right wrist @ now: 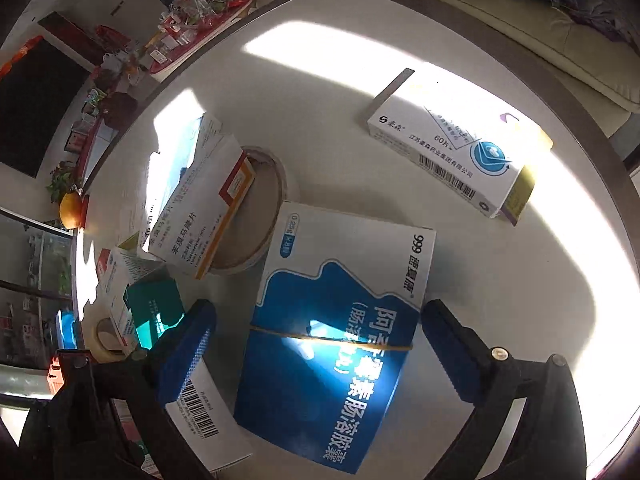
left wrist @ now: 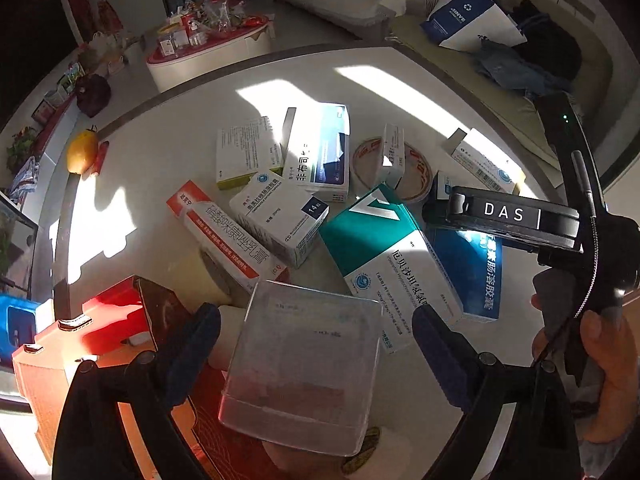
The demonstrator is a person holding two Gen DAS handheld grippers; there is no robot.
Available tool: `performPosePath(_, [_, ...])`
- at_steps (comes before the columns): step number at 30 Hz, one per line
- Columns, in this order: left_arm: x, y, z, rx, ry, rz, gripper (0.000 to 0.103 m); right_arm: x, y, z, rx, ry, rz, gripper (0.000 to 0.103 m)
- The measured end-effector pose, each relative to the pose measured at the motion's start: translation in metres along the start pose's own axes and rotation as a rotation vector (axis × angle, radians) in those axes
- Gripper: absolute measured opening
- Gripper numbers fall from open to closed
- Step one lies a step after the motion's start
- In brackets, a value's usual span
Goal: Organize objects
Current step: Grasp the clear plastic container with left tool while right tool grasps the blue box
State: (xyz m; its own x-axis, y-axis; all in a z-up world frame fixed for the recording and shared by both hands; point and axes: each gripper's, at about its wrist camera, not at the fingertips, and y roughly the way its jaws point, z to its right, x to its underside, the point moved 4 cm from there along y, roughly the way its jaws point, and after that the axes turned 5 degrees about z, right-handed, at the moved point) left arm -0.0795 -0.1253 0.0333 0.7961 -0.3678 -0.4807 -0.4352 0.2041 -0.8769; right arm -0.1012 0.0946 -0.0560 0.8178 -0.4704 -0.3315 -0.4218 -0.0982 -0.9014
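Note:
Several medicine boxes lie scattered on a round white table (left wrist: 168,148). In the left wrist view my left gripper (left wrist: 316,356) is open, its blue fingers either side of a clear plastic box (left wrist: 304,368) without touching it. A teal and white box (left wrist: 384,248) lies just beyond. In the right wrist view my right gripper (right wrist: 320,348) is open, its fingers straddling a blue box (right wrist: 336,336) bound with a rubber band. The right gripper also shows in the left wrist view (left wrist: 504,216), above that blue box (left wrist: 468,264).
A tape roll (right wrist: 260,216) lies under a leaning white box (right wrist: 204,216). A white box with a barcode (right wrist: 456,148) lies at the far right. A red carton (left wrist: 100,328) stands at the left. A yellow fruit (left wrist: 82,152) sits at the table's rim.

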Motion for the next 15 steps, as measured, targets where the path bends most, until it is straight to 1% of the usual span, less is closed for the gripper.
performPosePath(2, [0.002, 0.011, 0.004, 0.000, 0.005, -0.038, 0.099, 0.005, 0.004, -0.010, 0.060, -0.092, 0.005, 0.103])
performPosePath(4, [0.005, 0.020, 0.008, 0.003, 0.015, -0.076, 0.098, 0.010, 0.005, -0.014, 0.085, -0.178, 0.028, 0.103])
performPosePath(5, [0.008, 0.023, 0.010, -0.006, 0.026, -0.084, 0.097, 0.012, 0.004, -0.014, 0.089, -0.218, 0.046, 0.099])
performPosePath(6, [0.010, 0.024, 0.012, -0.025, 0.044, -0.084, 0.094, 0.014, 0.001, -0.012, 0.071, -0.244, 0.065, 0.091])
performPosePath(7, [0.012, 0.023, 0.014, -0.045, 0.066, -0.071, 0.090, 0.016, -0.002, -0.010, 0.048, -0.270, 0.072, 0.090])
performPosePath(8, [0.012, 0.020, 0.017, -0.057, 0.082, -0.052, 0.078, 0.018, -0.005, -0.008, 0.030, -0.298, 0.072, 0.087])
performPosePath(11, [0.014, 0.012, 0.019, 0.011, 0.038, -0.032, 0.075, 0.024, -0.015, 0.003, 0.004, -0.318, 0.076, 0.083])
performPosePath(13, [0.017, 0.004, 0.021, 0.005, 0.026, 0.003, 0.075, 0.026, -0.026, 0.021, -0.073, -0.263, 0.087, 0.082])
performPosePath(15, [0.020, -0.008, 0.023, 0.012, 0.003, 0.049, 0.075, 0.024, -0.037, 0.037, -0.188, -0.183, 0.091, 0.082])
